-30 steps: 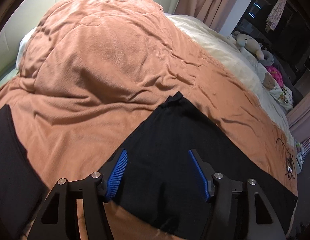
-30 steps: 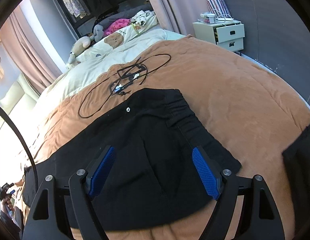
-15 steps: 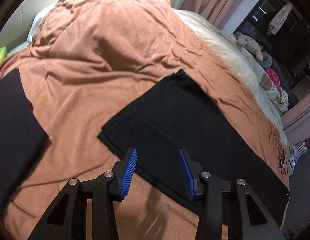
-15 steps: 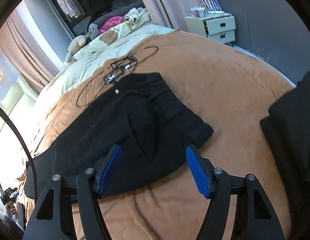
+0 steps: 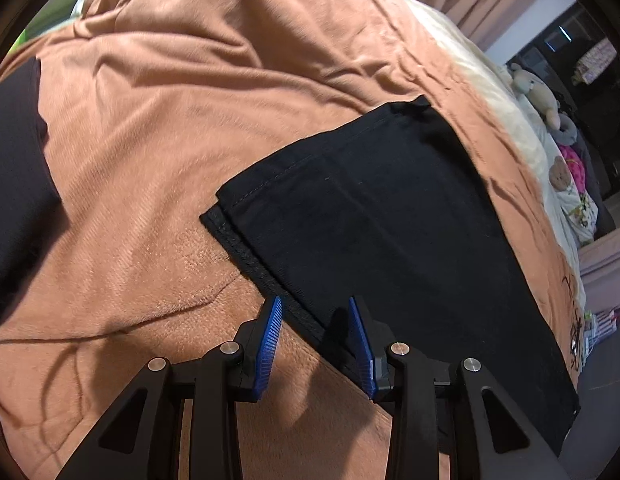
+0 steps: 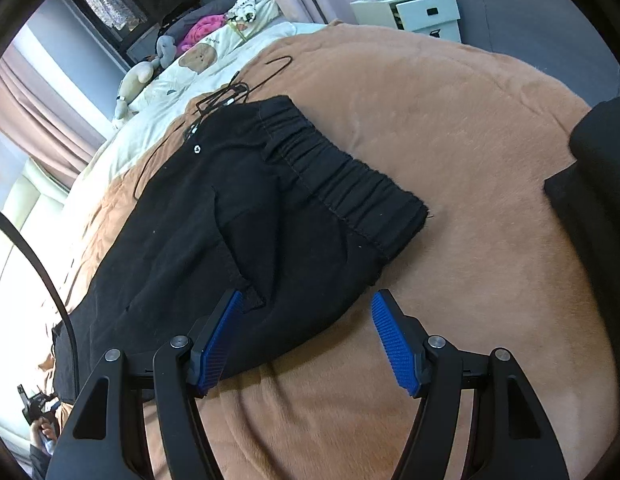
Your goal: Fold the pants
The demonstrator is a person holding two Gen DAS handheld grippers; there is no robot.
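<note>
The pants lay flat on the blanket, already doubled leg on leg — hem end under the left gripper, waistband end by the right gripper.

Left gripper: fingers part open, straddling the near hem edge w/ nothing pinched yet. Right gripper: fingers wide apart, set over the near edge below the waistband, not gripping either.

Handling, as a judgement: soft, light woven cloth, limp — it would sag and drag unless lifted at 2 points together. The 2 stacked hem layers looked slightly offset, so a shallow pinch could catch only 1. Best holds appeared to be the hem corner on the left and the thick elastic waistband corner on the right; the plush blanket probably gave some drag. A cable lay touching the far waist edge — a snag risk.
</note>
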